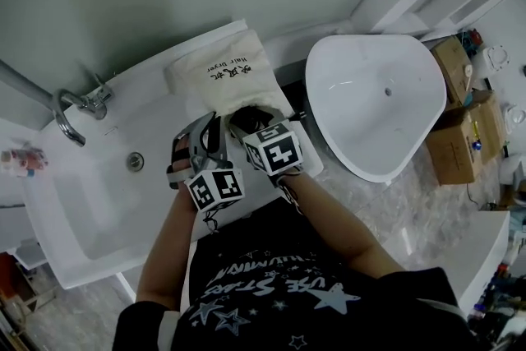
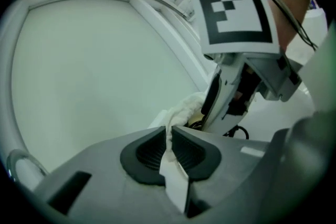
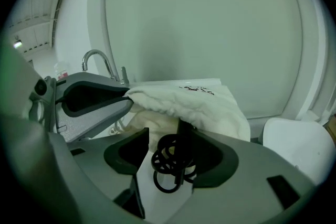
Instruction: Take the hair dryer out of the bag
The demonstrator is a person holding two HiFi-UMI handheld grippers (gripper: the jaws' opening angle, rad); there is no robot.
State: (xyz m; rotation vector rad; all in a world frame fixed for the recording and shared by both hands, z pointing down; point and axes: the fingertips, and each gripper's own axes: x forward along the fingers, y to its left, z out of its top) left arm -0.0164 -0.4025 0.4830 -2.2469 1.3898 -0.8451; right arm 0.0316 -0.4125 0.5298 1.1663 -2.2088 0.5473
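Cream cloth makes up the bag (image 1: pixel 226 78), which lies on the rim of the tub (image 1: pixel 156 68) at its far right corner, between the faucet (image 1: pixel 78 107) and the basin (image 1: pixel 378 94). Its mouth faces the person.

The left tongs (image 2: pixel 169 139) are pressed together on the bag's gathered hem, with a fold of cloth pinched between the pads and the mouth lifted. The right tongs (image 3: pixel 172 136) stand spread at that mouth. A black coiled cord (image 3: pixel 170 165) sits in the gap between them, and a dark stem runs up from it into the cloth. The loops look round and unsquashed, so I judge that the pads are around the cord rather than biting it.

The dryer itself is inside the bag and hidden by the cloth. Only its cord shows at the opening.

The task looks to be in its early part. The bag is held and its mouth is opened, and the right tongs have reached the contents. What is left is to get a firm hold on the cord or the body, draw the dryer clear of the hem while the left tongs hold the cloth back, and set it down.

By count there is one bag, one cord coil, one dryer presumed inside, two tongs, one tub with one faucet, and one basin. At least two cartons (image 1: pixel 456 148) stand on the floor beyond the basin.
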